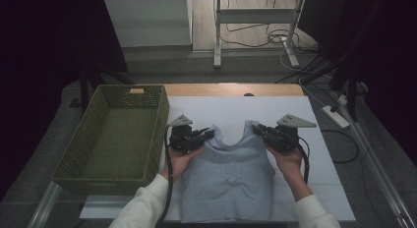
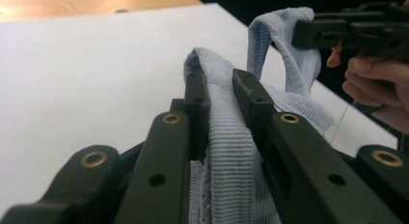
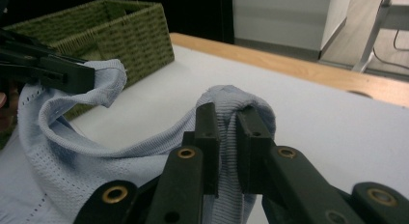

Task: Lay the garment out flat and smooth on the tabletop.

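Observation:
A light blue knitted sleeveless top (image 1: 228, 181) lies on the white table cover (image 1: 275, 110), its two shoulder straps lifted. My left gripper (image 1: 210, 134) is shut on the left strap (image 2: 226, 137), which bunches between its black jaws. My right gripper (image 1: 257, 129) is shut on the right strap (image 3: 227, 125), the cloth folded over the jaw tips. In the left gripper view the right gripper (image 2: 308, 33) holds its strap at the upper right. In the right gripper view the left gripper (image 3: 82, 74) pinches its strap at the left.
A green woven basket (image 1: 113, 132) stands at the table's left side, close to my left hand. A wooden table edge (image 1: 231, 89) runs along the far side. A power strip (image 1: 336, 116) and cables lie on the floor to the right.

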